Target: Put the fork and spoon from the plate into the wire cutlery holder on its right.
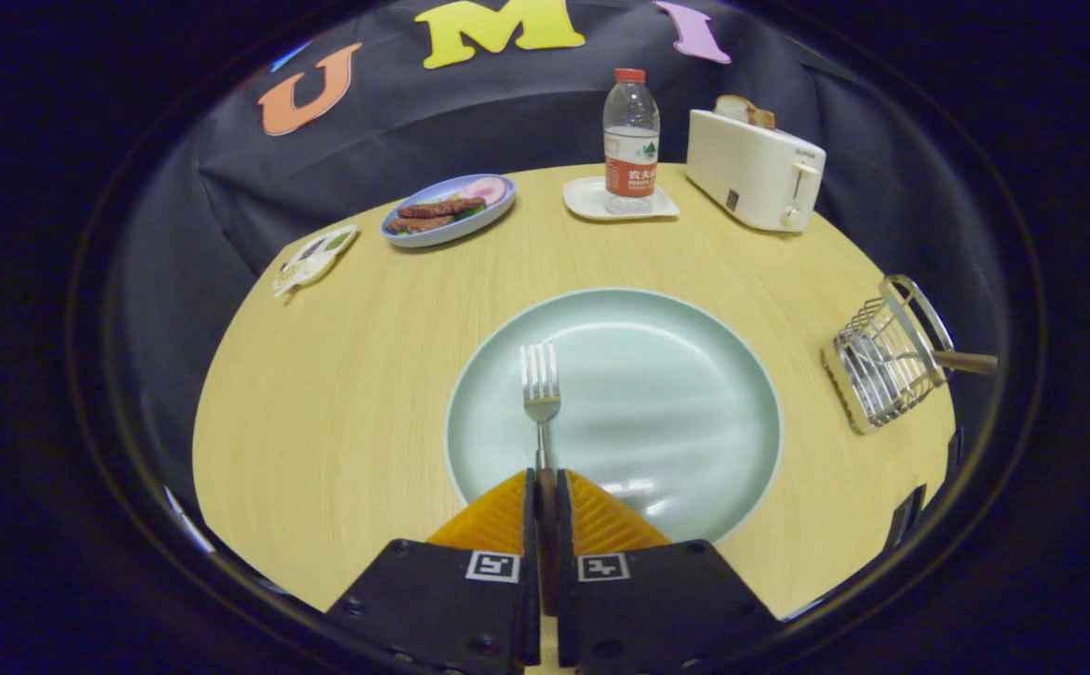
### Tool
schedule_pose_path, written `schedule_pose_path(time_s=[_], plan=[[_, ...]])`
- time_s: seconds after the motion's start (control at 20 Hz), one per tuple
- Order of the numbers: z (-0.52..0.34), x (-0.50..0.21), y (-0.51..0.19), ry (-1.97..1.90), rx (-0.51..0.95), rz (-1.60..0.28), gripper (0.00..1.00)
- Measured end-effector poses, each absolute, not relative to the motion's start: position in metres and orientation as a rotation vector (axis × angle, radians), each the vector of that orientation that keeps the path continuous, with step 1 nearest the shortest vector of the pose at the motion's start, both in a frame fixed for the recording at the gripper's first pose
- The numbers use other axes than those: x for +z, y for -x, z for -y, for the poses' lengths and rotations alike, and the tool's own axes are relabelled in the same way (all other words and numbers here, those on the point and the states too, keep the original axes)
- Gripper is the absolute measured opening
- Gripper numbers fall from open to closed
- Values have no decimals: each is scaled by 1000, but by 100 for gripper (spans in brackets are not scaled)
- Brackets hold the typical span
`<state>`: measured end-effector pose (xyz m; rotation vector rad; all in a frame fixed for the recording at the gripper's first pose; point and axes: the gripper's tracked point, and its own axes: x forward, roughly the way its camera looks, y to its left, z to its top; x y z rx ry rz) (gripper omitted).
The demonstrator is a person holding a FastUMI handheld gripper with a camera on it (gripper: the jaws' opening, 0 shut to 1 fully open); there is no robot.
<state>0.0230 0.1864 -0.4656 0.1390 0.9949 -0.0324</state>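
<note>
Near the desk's (pixel 338 412) front edge, the gripper (pixel 545 487) is clenched on the handle of the fork (pixel 541 389), both fingers pressed against it from either side. Fork tines point away from the gripper, over the pale green plate (pixel 685 394); whether the fork is lifted or lying on the plate cannot be told. Plate carries nothing else that I can see. Wire cutlery holder (pixel 882 361) stands at the desk's right edge, well apart from the plate, with a wooden handle (pixel 966 361) sticking out of it toward the right; what that handle belongs to cannot be told. Along the far edge: a white toaster (pixel 755 173) with bread (pixel 744 111) in its slot at the far right corner, a water bottle (pixel 631 141) upright on a small white tray (pixel 591 199), and a blue dish (pixel 446 211) holding meat slices. A small packet (pixel 313 258) lies at the far left edge. Bare desk lies between plate and holder, and to the left of the plate.
</note>
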Motion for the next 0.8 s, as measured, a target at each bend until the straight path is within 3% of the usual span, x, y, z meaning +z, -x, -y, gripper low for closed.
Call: schedule_pose_path(time_s=[0.1, 0.15, 0.8], plan=[[-186, -464, -23, -121, -10, -1001, 8], [-185, -464, -23, -112, -1, -1007, 2], [-143, -418, -25, -91, 81, -1007, 1]])
